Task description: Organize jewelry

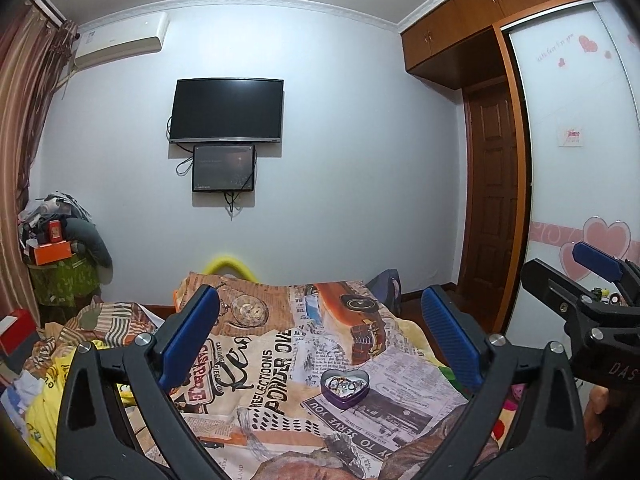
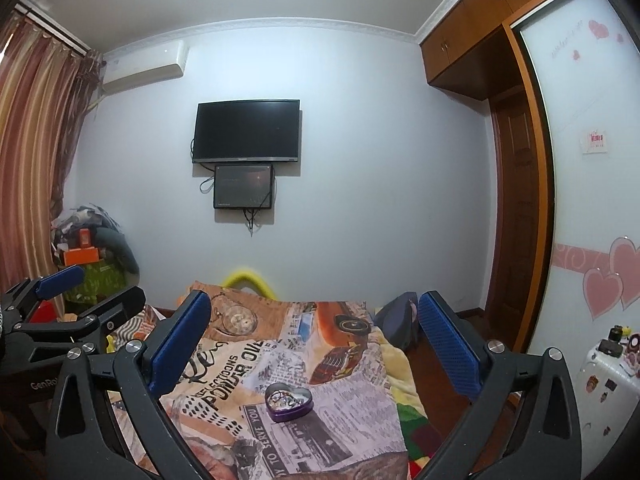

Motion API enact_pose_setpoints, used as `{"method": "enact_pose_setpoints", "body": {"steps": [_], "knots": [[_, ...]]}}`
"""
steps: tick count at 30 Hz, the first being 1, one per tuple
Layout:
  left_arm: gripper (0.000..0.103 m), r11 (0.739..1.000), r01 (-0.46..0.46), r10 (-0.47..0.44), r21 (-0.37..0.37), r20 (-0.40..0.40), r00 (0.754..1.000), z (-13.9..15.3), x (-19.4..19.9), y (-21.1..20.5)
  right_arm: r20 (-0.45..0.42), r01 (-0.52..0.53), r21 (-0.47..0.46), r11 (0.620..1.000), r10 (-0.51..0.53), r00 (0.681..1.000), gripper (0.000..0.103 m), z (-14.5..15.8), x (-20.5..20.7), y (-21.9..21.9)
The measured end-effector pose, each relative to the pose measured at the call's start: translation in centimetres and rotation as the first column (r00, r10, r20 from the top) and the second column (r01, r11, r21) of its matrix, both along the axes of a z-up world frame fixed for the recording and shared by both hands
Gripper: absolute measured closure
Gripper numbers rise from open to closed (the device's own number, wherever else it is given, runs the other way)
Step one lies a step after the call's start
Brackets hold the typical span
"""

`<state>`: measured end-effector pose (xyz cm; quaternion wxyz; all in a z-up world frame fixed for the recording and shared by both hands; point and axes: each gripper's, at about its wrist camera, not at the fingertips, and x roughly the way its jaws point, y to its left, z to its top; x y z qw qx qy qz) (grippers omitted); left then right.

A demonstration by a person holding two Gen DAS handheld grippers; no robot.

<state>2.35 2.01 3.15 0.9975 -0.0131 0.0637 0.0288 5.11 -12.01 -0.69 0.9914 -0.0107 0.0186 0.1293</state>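
A purple heart-shaped tin [image 1: 345, 389] lies open on the bed's newspaper-print cover [image 1: 260, 368], with several small pieces of jewelry tangled inside. It also shows in the right wrist view [image 2: 289, 401]. My left gripper [image 1: 320, 332] is open and empty, held above the bed with the tin between and below its blue pads [image 1: 192, 336]. My right gripper [image 2: 316, 340] is open and empty too, at about the same height; it appears at the right edge of the left wrist view [image 1: 592, 280]. The left gripper appears at the left edge of the right wrist view [image 2: 76, 292].
A dark TV [image 1: 227, 110] and a smaller screen [image 1: 223, 168] hang on the far wall. Clutter piles [image 1: 60, 252] stand at the far left by the curtain. A wardrobe with heart stickers [image 2: 592, 200] and a small white cabinet [image 2: 608, 364] are on the right. Clothes [image 1: 44, 392] lie left of the bed.
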Motion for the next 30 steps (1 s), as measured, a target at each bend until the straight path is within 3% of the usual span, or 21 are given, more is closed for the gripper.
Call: {"method": "enact_pose_setpoints", "body": {"steps": [30], "knots": [[0.001, 1.000, 0.000, 0.000, 0.002, -0.032, 0.999, -0.60, 0.44, -0.06, -0.068, -0.015, 0.006, 1.000, 0.015, 0.998, 0.000, -0.06, -0.03, -0.67]]}}
